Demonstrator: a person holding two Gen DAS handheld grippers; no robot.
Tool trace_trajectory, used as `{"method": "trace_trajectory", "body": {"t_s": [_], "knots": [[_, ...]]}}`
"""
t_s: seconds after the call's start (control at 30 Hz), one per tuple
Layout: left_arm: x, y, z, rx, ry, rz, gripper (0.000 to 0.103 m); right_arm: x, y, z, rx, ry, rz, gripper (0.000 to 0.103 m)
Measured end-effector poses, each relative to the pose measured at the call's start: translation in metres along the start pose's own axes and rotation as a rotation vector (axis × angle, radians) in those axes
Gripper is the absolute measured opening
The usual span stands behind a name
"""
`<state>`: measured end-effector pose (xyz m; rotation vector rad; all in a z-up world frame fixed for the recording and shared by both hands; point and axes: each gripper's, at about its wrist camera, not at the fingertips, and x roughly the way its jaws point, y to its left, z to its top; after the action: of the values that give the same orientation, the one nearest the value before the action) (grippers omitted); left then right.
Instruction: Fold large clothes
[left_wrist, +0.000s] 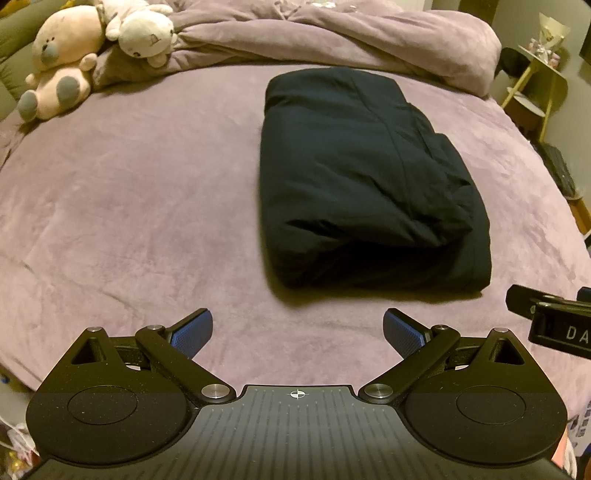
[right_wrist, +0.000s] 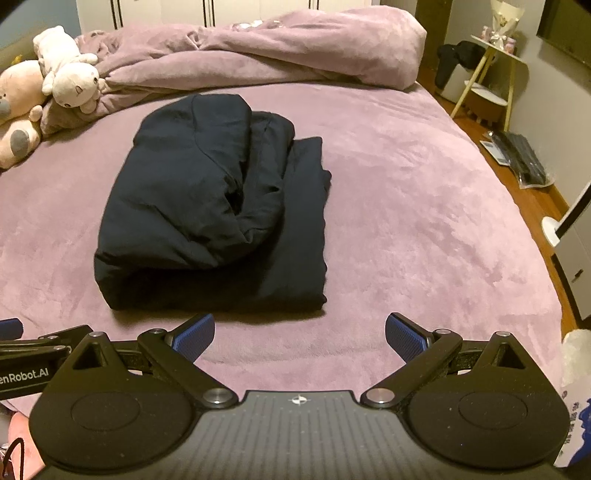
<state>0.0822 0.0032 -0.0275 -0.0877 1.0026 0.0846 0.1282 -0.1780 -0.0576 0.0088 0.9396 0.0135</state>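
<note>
A dark navy garment (left_wrist: 369, 184) lies folded into a thick rectangular bundle on the purple bed (left_wrist: 129, 206); it also shows in the right wrist view (right_wrist: 214, 214). My left gripper (left_wrist: 298, 332) is open and empty, just short of the bundle's near edge. My right gripper (right_wrist: 300, 336) is open and empty, near the bundle's front right corner. Each gripper's body shows at the edge of the other's view.
A rumpled purple duvet (left_wrist: 332, 33) is heaped at the head of the bed. Two plush toys (left_wrist: 62, 62) sit at the far left. A yellow side table (right_wrist: 495, 70) and dark items on the wooden floor (right_wrist: 521, 158) stand to the right of the bed.
</note>
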Motion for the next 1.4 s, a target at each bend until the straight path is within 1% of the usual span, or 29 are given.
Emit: {"method": "trace_trajectory", "body": {"t_s": [0.3,0.7,0.9,1.07,1.3,1.4], "knots": [[-0.001,0.0,0.0,-0.001,0.001,-0.011,0.101,0.001,0.002,0.0,0.0,-0.003,-0.022,0.099],[-0.002,-0.003,-0.001,0.004,-0.001,-0.026,0.101,0.0,-0.001,-0.001,0.007,-0.011,-0.022,0.099],[0.0,-0.006,-0.003,0.028,0.001,-0.025,0.101,-0.001,0.0,-0.001,0.001,-0.019,-0.03,0.099],[-0.001,-0.008,-0.006,0.047,-0.015,-0.023,0.101,-0.001,0.0,-0.002,-0.001,-0.018,-0.032,0.099],[-0.007,-0.008,-0.005,0.04,-0.048,0.032,0.101,-0.002,0.001,-0.002,-0.005,-0.019,-0.039,0.099],[-0.012,-0.007,-0.004,0.039,-0.076,0.04,0.101,-0.002,0.002,-0.002,-0.007,-0.023,-0.04,0.099]]}}
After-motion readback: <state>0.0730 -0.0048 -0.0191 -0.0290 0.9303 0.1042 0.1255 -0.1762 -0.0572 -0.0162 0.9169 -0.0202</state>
